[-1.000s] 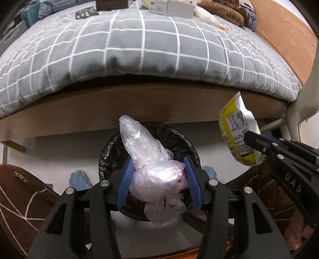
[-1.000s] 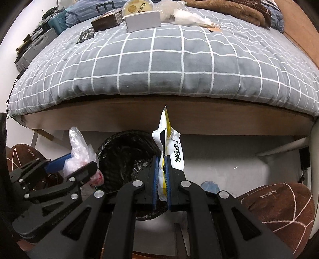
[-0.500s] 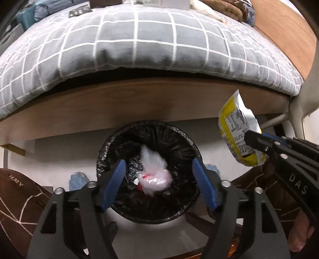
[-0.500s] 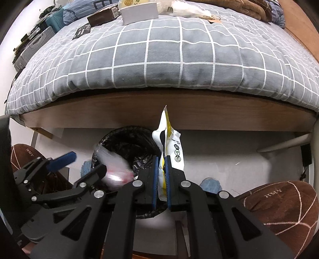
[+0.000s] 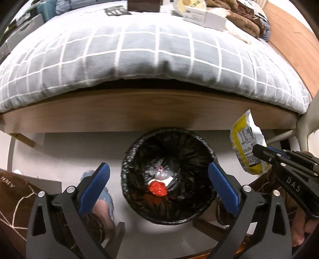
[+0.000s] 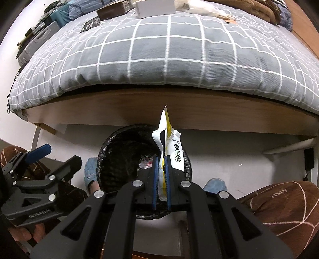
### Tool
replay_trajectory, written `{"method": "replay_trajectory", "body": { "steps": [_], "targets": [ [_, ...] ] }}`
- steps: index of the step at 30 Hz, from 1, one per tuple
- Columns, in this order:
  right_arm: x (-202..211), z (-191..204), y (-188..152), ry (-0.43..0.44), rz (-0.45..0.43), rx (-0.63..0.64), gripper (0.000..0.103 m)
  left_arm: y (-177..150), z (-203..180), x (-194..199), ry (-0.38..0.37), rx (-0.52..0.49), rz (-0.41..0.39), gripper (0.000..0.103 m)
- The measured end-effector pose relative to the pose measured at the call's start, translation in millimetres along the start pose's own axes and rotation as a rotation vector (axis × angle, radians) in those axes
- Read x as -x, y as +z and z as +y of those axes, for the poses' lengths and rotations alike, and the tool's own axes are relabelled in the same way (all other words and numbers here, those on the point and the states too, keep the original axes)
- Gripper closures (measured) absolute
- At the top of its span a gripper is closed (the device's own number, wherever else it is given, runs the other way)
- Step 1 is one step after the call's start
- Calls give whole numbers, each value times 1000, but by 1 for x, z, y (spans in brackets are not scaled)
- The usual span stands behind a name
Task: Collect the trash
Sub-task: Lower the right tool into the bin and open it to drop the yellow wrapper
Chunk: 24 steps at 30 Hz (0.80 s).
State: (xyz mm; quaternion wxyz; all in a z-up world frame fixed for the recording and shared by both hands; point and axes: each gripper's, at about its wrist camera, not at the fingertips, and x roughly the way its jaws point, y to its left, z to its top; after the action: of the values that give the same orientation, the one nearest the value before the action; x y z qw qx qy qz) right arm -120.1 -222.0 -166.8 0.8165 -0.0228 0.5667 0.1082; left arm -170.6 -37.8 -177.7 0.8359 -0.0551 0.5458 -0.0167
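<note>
Left wrist view first, reading from your left: a brown trouser leg point(image 5: 14, 195) with pale line stitching fills the lower corner, and a foot in a blue sock point(image 5: 103, 199) stands beside it on the white floor. Your left gripper point(image 5: 159, 179) has just been opening and its blue pads now stand wide apart with nothing between them. Straight below that gap sits the bin point(image 5: 169, 179), lined with a black bag, close against the wooden bed frame point(image 5: 139, 111). At the bottom of the bin lies the clear plastic bag point(image 5: 161, 173), crumpled, with a red scrap point(image 5: 157, 188) and a white piece just beside it. Further right, your right gripper point(image 5: 257, 151) reaches in from the edge and pinches a yellow and white snack wrapper point(image 5: 246, 147), which hangs in the air to the right of the bin's rim, not over the opening in this view.

Right wrist view, again from your left: your left gripper point(image 6: 57, 157) shows side-on with its fingers spread, and your fingers point(image 6: 30, 233) curl round its handle. The bin point(image 6: 119, 159) sits in the middle. Your right gripper point(image 6: 161, 179) is clamped nearly closed on the lower part of the snack wrapper point(image 6: 169, 145), which stands upright between the pads. Above everything lies the grey checked duvet point(image 6: 159, 59), with boxes point(image 6: 155, 6) on the bed top.
</note>
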Motion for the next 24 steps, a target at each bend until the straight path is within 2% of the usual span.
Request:
{"method": "replay_trajectory", "body": {
  "steps": [13, 24],
  "targets": [
    [-27, 46, 4, 47, 71, 62, 96, 2, 45, -4, 53, 46, 17, 6],
    [-59, 65, 6, 52, 151, 98, 96, 6, 71, -22, 84, 71, 43, 6]
  ]
}}
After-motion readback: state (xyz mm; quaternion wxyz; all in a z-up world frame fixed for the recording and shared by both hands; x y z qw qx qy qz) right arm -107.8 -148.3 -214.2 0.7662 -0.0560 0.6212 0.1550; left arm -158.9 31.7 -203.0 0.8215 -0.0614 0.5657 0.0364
